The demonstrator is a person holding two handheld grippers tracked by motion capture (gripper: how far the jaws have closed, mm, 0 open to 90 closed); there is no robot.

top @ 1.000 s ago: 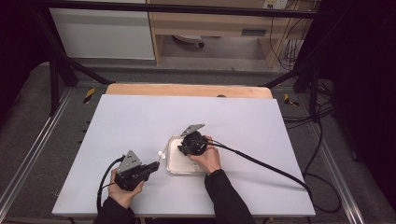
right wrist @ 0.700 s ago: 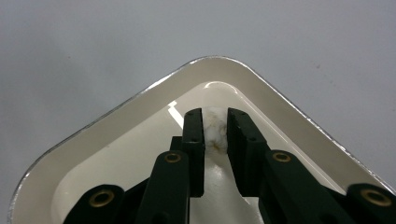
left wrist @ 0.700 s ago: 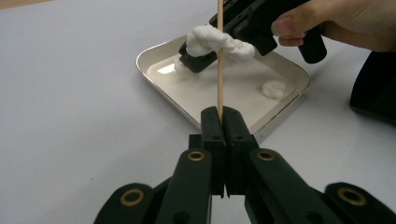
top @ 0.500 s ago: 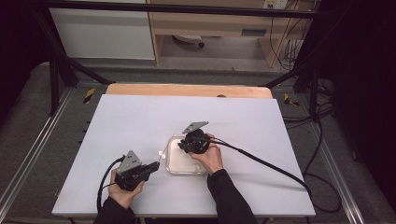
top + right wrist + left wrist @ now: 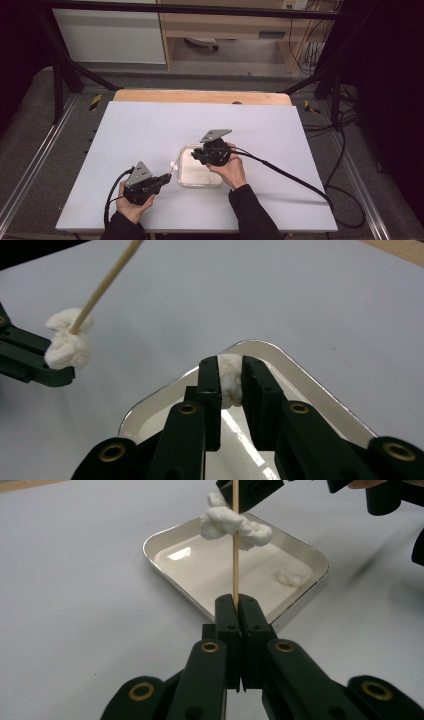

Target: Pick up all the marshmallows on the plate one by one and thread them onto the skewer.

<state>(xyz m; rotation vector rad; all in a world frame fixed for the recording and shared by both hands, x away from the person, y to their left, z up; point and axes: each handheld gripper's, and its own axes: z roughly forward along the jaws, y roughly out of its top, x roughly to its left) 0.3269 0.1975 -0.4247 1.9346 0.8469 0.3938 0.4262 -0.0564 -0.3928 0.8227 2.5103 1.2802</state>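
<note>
My left gripper [image 5: 235, 602] is shut on the lower end of a thin wooden skewer [image 5: 234, 560], which stands up and away from it. White puffy pieces [image 5: 235, 525] are threaded on the skewer partway up. My right gripper [image 5: 230, 367] is shut on another white puffy piece [image 5: 231, 380] and hovers over a shallow white tray [image 5: 295, 370]. The skewer [image 5: 105, 285] and its pieces [image 5: 67, 345] hang to the left of that gripper. From above, the left gripper [image 5: 167, 178] sits just left of the tray [image 5: 187, 182] and the right gripper [image 5: 196, 154] is over it.
One small white piece [image 5: 290, 575] lies loose in the tray [image 5: 170, 582]. The tray rests near the middle of a white tabletop [image 5: 150, 130] with a wooden strip [image 5: 200, 96] along its far edge. Cables [image 5: 280, 172] trail from both grippers.
My right gripper has risen a little above the tray with the white piece between its jaws. The left gripper and its skewer have stayed where they were.
</note>
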